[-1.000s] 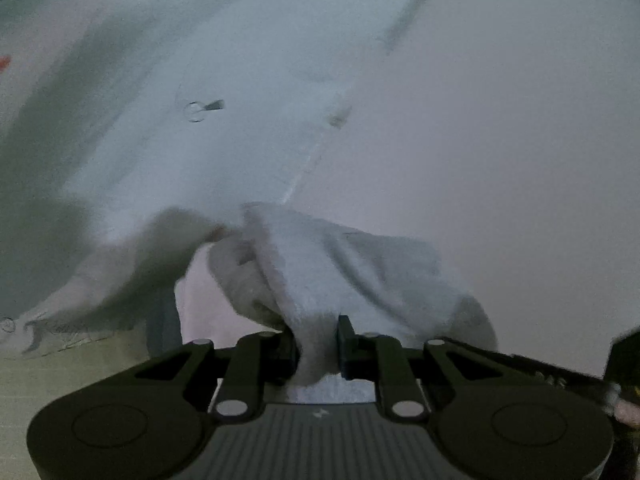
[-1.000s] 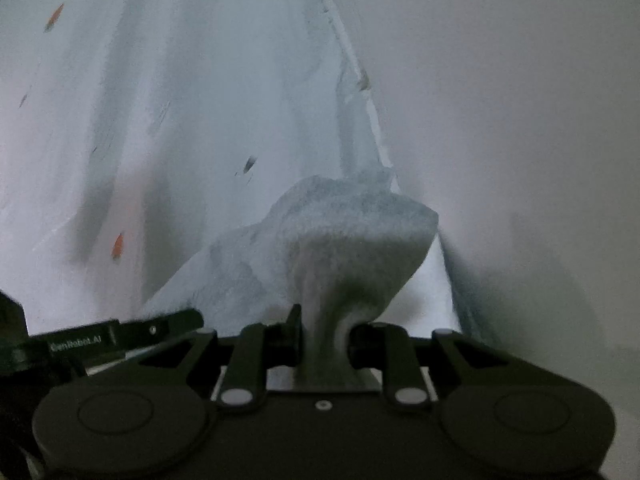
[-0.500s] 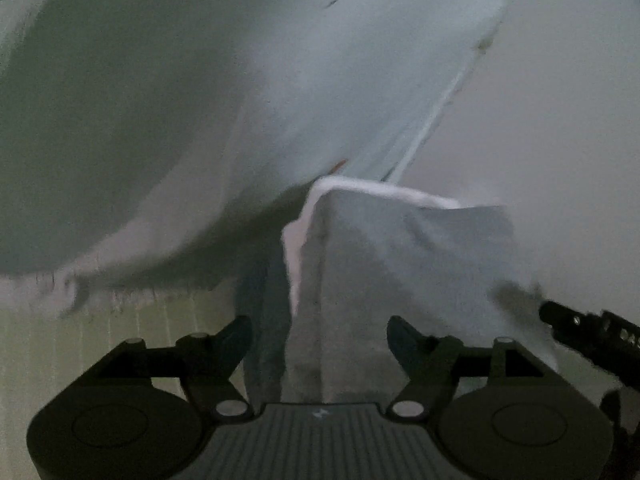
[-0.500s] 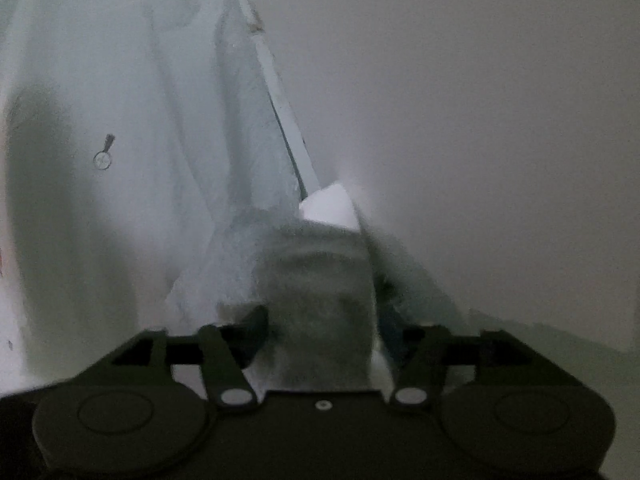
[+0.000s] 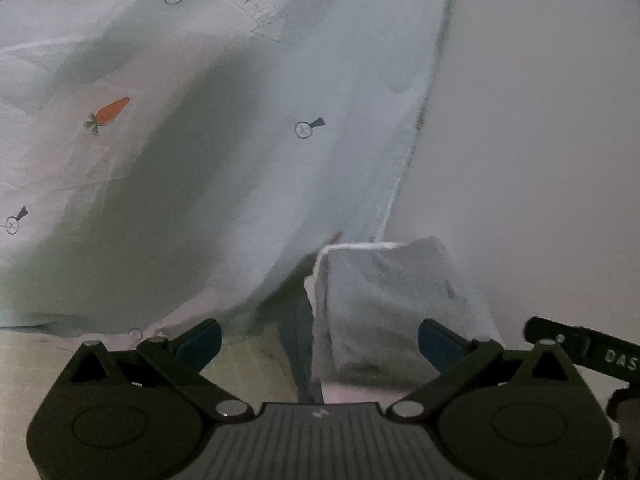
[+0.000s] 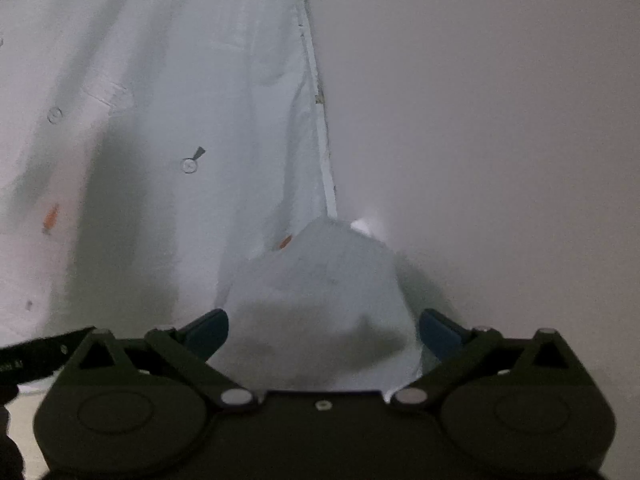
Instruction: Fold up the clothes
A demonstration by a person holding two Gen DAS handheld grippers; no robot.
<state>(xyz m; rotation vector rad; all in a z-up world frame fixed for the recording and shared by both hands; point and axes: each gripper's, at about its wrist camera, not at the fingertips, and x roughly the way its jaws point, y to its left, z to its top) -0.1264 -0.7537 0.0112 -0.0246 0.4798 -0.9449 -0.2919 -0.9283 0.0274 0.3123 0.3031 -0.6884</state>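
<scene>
**Pale printed cloth spread flat, both grippers standing wide over its turned-up edge**

Pale bluish-white fabric fills both wrist views: a garment [image 5: 248, 152] printed with small orange carrots and little round motifs, lying across a plain light surface [image 5: 540, 140]. Its long seamed edge [image 6: 320, 128] runs away from you along the cloth's right side. At the near end a corner of the cloth [image 5: 384, 300] is turned up so its fuzzier underside shows, and it sits between the fingers of each tool.

Your left gripper [image 5: 318, 338] has its jaws spread well apart, the blue pads either side of the flap and not pinching it. Your right gripper [image 6: 324, 334] is likewise wide, the mound of cloth [image 6: 320, 300] rising between its pads with nothing clamped.

This fits two stages alike: you may be about to close on that raised edge to carry a fold over, or you may have just laid it down. The pictures do not settle which, so take the flap's position as your guide. Whatever follows calls for keeping both tools level with each other, since this thin cloth will drag and wrinkle if one side leads.

No basket, box or other container shows in either view.
</scene>
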